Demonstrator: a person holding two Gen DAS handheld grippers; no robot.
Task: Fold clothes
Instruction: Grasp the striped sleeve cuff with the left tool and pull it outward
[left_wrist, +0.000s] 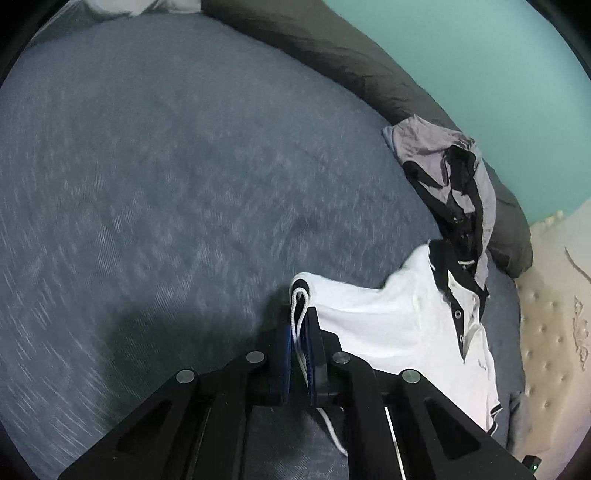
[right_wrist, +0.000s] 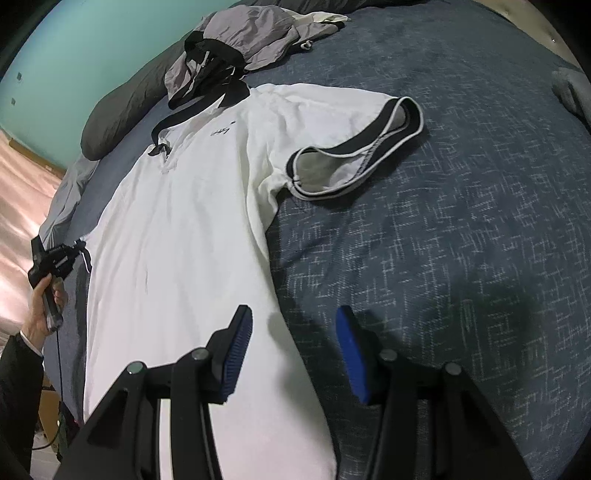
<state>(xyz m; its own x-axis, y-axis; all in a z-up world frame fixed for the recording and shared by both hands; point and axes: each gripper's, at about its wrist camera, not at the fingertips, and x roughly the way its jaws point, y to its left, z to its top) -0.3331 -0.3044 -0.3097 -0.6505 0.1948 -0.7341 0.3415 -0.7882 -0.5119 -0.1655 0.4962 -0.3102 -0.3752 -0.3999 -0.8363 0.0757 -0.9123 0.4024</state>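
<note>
Left gripper (left_wrist: 300, 325) is clamped on the shirt (right_wrist: 177, 229) sleeve hem. Right gripper (right_wrist: 291, 350) hovers with jaws apart, nothing between them, straddling the shirt's side edge just ahead. The shirt's length runs away from it across the bed (right_wrist: 461, 240); the free sleeve (right_wrist: 354, 147) lies ahead, right. A grey garment (right_wrist: 243, 40) touches the collar beyond.

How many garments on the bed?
2: white polo shirt spread flat, one sleeve in the left tongs; crumpled grey garment touching its collar. More may be hidden.
</note>
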